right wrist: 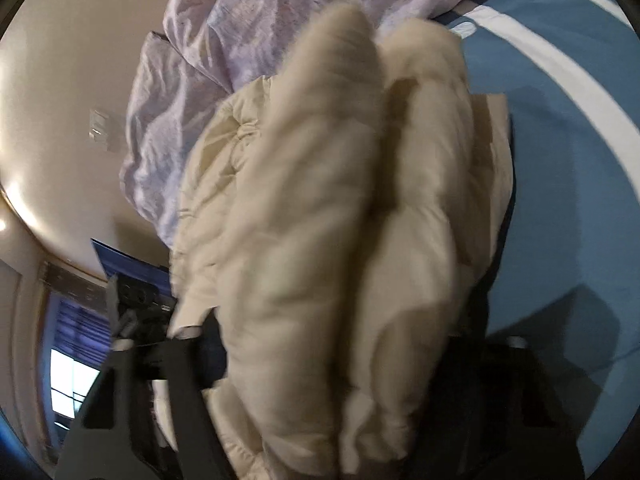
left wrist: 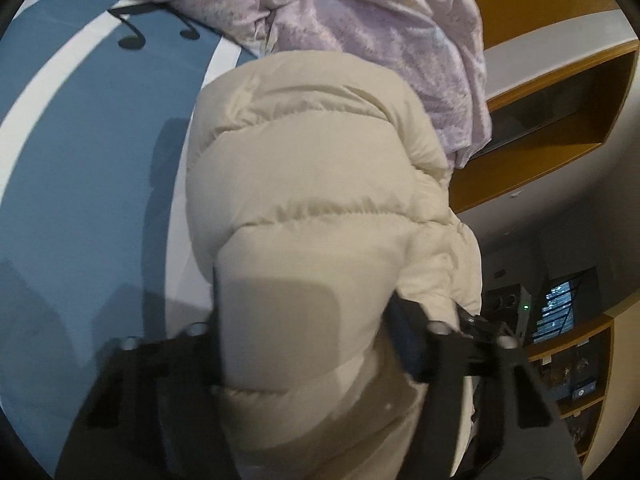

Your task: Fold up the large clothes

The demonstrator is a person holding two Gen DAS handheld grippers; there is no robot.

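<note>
- On my left gripper (left wrist: 308,344) the fingers are clamped on a thick fold of the cream puffer jacket (left wrist: 316,184); the padded cloth fills the whole gap between them and bulges out on both sides.
- On my right gripper (right wrist: 336,364) the fingers likewise grasp the jacket (right wrist: 320,220), with bunched quilted folds packed between them. This view is blurred, so I cannot make out which part of the garment I hold.
- No earlier picture is at hand, so I report only the grip as it stands.
- The jacket lies on the bed, stretching away from both grippers toward the crumpled lilac duvet (left wrist: 360,12), whose edge it touches at the far end.
- Under the jacket I see the blue bedsheet (left wrist: 92,140) with white bands and a black music-note print (left wrist: 132,36).
- From the left wrist view the jacket sits at the bed's edge, with wooden shelving (left wrist: 560,92) beyond it.
- From the right wrist view the duvet (right wrist: 256,20) is heaped behind and beside the jacket, the sheet (right wrist: 568,152) lies bare to the other side, and a bright window (right wrist: 72,376) shows low in the picture.
</note>
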